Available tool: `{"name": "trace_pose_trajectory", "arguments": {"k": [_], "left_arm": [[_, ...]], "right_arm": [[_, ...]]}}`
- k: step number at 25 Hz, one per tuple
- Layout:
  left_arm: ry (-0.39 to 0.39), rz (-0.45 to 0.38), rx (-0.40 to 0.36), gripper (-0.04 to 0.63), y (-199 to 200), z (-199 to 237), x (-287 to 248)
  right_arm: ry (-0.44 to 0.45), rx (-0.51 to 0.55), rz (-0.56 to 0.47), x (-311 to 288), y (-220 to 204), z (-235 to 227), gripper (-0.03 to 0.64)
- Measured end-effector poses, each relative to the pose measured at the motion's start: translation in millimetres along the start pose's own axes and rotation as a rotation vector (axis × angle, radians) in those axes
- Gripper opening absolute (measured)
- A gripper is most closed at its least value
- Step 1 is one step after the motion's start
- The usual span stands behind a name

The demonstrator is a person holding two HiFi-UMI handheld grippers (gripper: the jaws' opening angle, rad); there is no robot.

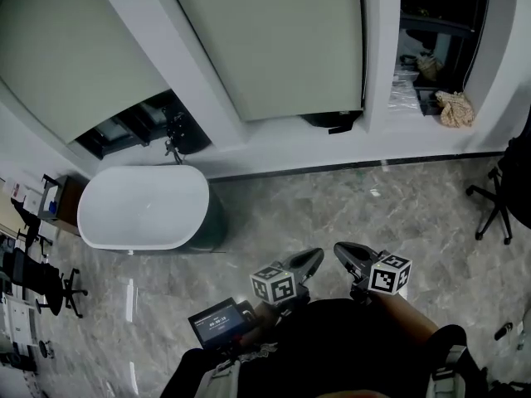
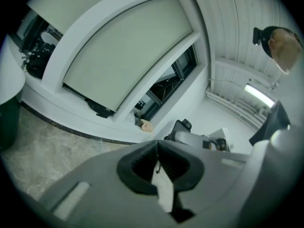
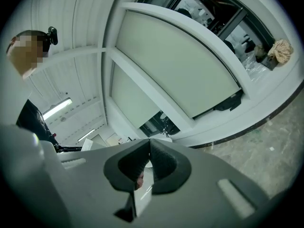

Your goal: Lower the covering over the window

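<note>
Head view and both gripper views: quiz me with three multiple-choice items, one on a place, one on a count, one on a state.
1. The white oval table stands:
A) below the left blind
B) below the right window
C) behind the person

2. Pale blinds in the head view:
A) one
B) two
C) four

3. The left gripper and right gripper are:
A) both shut, empty
B) both wide open
C) holding a cord

Answers:
1 A, it sits by the wall under that blind.
2 B, the left blind and the middle blind; the right window shows none.
3 A, each gripper view shows its jaws together with nothing between.
</note>
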State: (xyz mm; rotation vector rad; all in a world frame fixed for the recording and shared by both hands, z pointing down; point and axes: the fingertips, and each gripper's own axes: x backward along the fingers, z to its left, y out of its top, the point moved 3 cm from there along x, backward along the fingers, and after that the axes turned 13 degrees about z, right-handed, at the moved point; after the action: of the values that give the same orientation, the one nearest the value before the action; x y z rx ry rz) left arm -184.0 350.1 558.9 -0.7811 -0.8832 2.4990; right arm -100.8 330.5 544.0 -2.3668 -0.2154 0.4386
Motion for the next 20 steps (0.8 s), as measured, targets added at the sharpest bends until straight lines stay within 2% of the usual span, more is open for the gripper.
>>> {"name": "trace_pose_trajectory", "arguments": {"k": [12,20], "left_arm": [[-0.037,0.037,-0.026,0.003,-19.3,0.1,15.1],[-0.031,-0.007,-0.021,0.003,-18.5,3.1,23.4]], "right_arm": [[-0.021,0.003,-0.009,-7.1,-29.0,17.7,0.006],[-0.003,0.037,0.013,-14.4,-28.8,22.6,0.006]]}}
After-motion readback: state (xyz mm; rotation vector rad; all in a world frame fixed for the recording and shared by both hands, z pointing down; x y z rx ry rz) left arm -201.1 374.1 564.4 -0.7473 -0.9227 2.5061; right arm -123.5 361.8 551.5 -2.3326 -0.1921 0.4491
